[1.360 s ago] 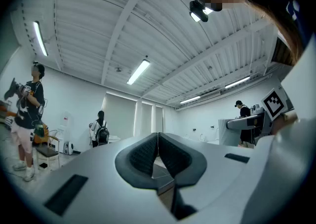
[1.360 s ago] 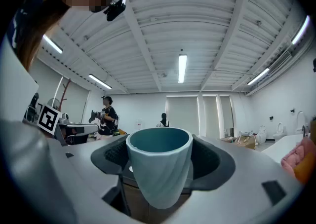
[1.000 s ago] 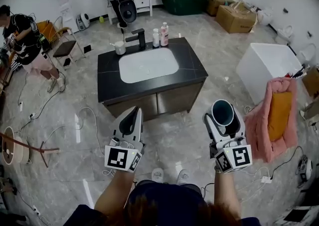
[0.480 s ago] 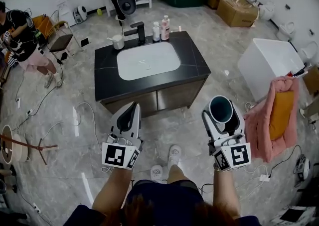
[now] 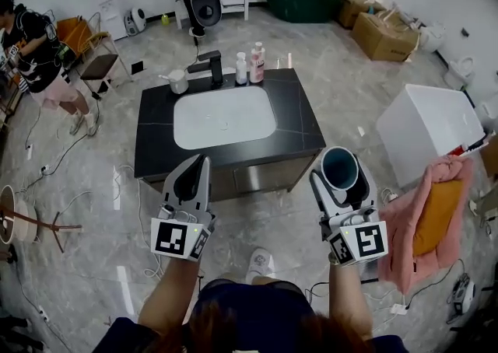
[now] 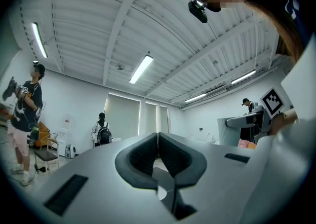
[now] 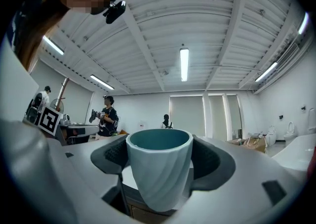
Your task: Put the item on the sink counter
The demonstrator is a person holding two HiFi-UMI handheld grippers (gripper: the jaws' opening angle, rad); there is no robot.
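Note:
A pale blue ribbed cup [image 5: 340, 169] [image 7: 159, 171] stands upright between the jaws of my right gripper [image 5: 340, 175] [image 7: 159, 161], which is shut on it, its teal inside facing up. My left gripper [image 5: 191, 179] [image 6: 158, 156] is shut with nothing in it, its pads touching. Both are held above the floor just in front of the black sink counter [image 5: 299, 114], which has a white basin [image 5: 224, 117]. Both gripper views look up at the ceiling, so the counter is hidden there.
At the counter's back edge stand a black tap [image 5: 210, 65], two bottles [image 5: 249, 65] and a small grey cup [image 5: 178, 82]. A pink and orange cloth [image 5: 428, 215] hangs over a white tub [image 5: 432, 132] at the right. A person [image 5: 35, 52] stands at the far left.
I have stepped closer to the sink counter, which now lies nearer to both grippers. The right gripper still holds the cup, and the left stays shut.

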